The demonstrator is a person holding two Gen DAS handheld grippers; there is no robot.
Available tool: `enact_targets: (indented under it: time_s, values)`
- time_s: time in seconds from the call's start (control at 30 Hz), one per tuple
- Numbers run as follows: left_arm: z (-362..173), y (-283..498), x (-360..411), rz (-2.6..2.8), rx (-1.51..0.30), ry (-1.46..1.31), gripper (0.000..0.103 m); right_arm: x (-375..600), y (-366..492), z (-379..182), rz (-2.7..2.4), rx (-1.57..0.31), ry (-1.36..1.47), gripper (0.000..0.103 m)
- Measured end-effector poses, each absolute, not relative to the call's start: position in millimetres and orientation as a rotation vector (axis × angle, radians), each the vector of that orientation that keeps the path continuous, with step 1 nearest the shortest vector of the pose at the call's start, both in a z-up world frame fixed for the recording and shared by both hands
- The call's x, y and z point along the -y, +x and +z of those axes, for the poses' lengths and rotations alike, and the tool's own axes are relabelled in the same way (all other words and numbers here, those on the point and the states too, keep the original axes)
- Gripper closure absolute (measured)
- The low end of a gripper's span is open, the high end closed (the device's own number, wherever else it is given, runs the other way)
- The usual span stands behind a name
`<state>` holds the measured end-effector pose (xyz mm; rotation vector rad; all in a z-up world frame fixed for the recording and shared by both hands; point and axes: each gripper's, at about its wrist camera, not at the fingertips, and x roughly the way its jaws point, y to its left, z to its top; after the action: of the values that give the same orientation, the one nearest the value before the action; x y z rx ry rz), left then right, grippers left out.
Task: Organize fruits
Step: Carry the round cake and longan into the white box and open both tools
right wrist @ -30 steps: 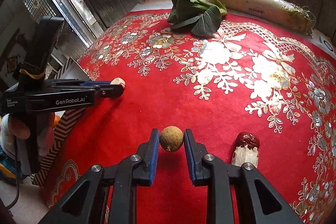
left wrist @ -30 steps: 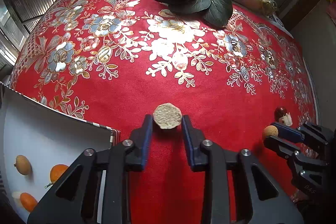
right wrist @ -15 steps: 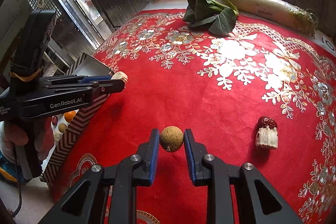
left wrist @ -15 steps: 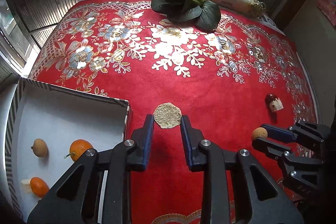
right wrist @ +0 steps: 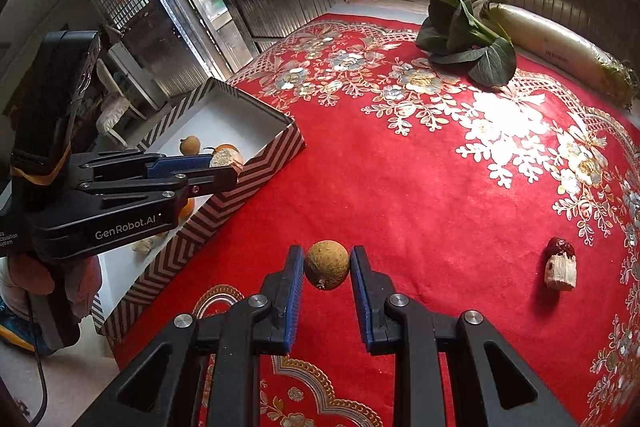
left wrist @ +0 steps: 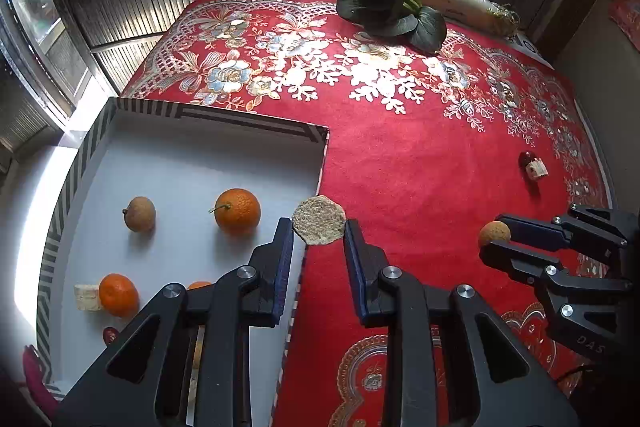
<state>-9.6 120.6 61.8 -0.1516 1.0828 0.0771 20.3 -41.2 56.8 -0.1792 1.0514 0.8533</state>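
Note:
My left gripper (left wrist: 319,227) is shut on a beige, rough round piece (left wrist: 319,214) and hangs over the near right wall of the striped box (left wrist: 200,119). Inside the box lie a brown longan (left wrist: 139,214), two oranges (left wrist: 237,209) (left wrist: 119,295) and a pale chunk (left wrist: 86,297). My right gripper (right wrist: 327,255) is shut on another brown longan (right wrist: 327,265) above the red cloth (right wrist: 420,187), to the right of the box (right wrist: 256,171). The right wrist view shows the left gripper (right wrist: 224,167) side-on at the box's edge, its beige piece (right wrist: 226,159) at the tips.
A red date (right wrist: 561,247) and a pale chunk (right wrist: 560,273) lie together on the cloth at the right. Leafy greens (right wrist: 468,43) and a long white radish (right wrist: 560,51) rest at the far edge. The table drops off at the left, behind the box.
Both grippers have moved left and a little up with their loads. The box has come much further into both views, and the left gripper now hangs over its wall.

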Motion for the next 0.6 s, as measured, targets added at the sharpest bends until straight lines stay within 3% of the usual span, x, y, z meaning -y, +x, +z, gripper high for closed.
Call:
enact_targets:
  time_s: [0.6]
  values:
    - [62.0, -52.8, -170.5, 0.201, -1.072, -0.209, 0.078, -21.2, -8.6, 62.8, 0.987, -1.048, -0.293, 0.08]
